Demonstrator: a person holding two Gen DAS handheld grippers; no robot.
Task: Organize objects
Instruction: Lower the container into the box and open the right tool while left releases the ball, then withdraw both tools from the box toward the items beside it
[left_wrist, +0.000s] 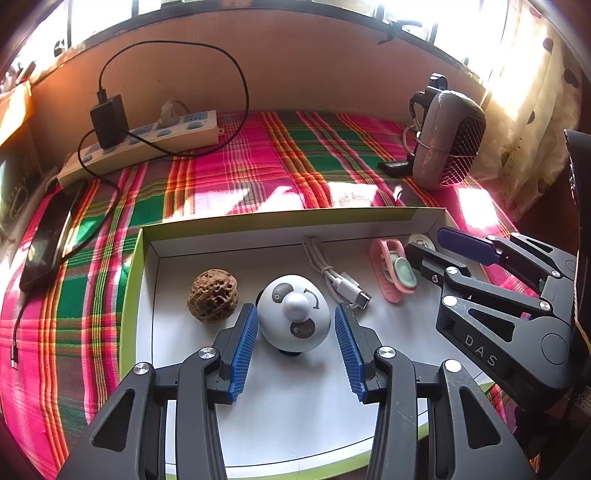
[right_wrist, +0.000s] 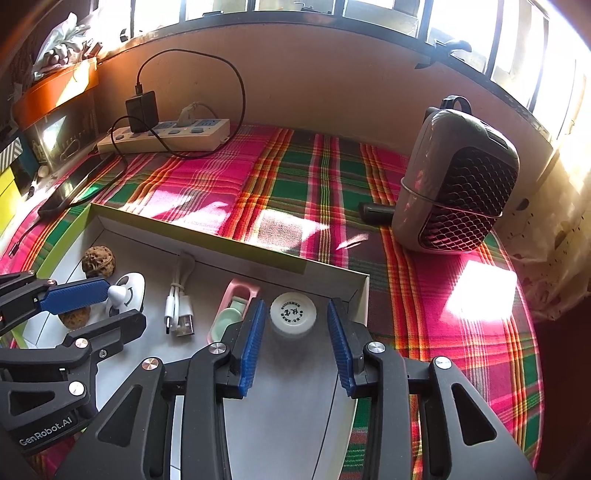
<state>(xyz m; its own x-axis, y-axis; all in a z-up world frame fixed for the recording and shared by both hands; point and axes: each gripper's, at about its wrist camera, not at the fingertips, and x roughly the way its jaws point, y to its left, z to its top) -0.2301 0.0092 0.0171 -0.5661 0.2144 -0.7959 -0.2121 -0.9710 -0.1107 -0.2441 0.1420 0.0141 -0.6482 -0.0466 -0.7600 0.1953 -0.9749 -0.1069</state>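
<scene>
Grippers both angle steeply down into a shallow white box (left_wrist: 147, 258) with a green rim, which lies on a pink and green checked cloth (left_wrist: 258, 166). Farthest left in the box sits a brown wrinkled walnut (left_wrist: 212, 295). Next to it, the left gripper (left_wrist: 295, 317) straddles a white panda-faced toy (left_wrist: 293, 314): its blue pads (left_wrist: 245, 343) stand on either side of the toy with a narrow gap showing on each side, so the claw is released, not clenched. Right of the toy lies a coiled white USB cable (left_wrist: 340, 280), then a pink clip (left_wrist: 391, 273) with a pale green piece on it. At the box's right corner, the right gripper (right_wrist: 295, 321) brackets a white round cap (right_wrist: 293, 312) printed with dark characters; bare space shows between the cap and each pad, and the claw is likewise released. Beyond the box on the cloth, a power strip (right_wrist: 166, 136) stands at the back left and a grey mesh-fronted speaker (right_wrist: 458, 177) at the right.
</scene>
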